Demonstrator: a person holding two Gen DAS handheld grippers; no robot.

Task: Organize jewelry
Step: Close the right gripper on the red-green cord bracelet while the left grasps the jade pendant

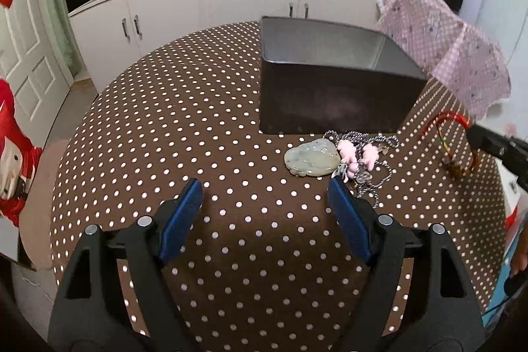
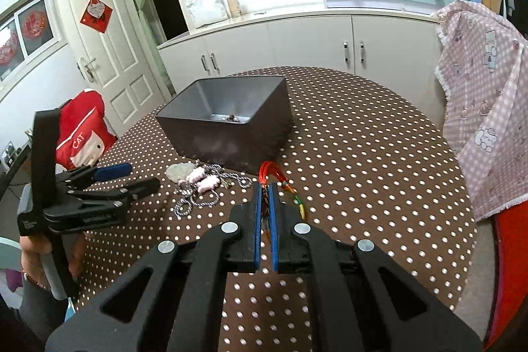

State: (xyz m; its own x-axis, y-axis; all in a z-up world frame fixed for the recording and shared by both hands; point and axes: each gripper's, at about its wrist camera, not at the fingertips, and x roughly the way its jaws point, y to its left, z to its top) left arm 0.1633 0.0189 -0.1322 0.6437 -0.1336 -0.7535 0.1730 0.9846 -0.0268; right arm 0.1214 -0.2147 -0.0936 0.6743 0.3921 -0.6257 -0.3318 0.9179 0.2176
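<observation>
Two grippers work a jewelry pile beside an open dark box (image 2: 227, 121) on a polka-dot table (image 1: 165, 108).

The right gripper (image 2: 264, 190) is clamped on a red cord bracelet (image 2: 275, 175); the left gripper (image 1: 265, 190) stands wide, empty, near a jade pendant (image 1: 312, 160) tangled with a chain (image 1: 379, 183). Dangling cord ends could catch the box rim. Open tabletop lies left; draped pink cloth (image 2: 478, 108) crowds the right.
</observation>
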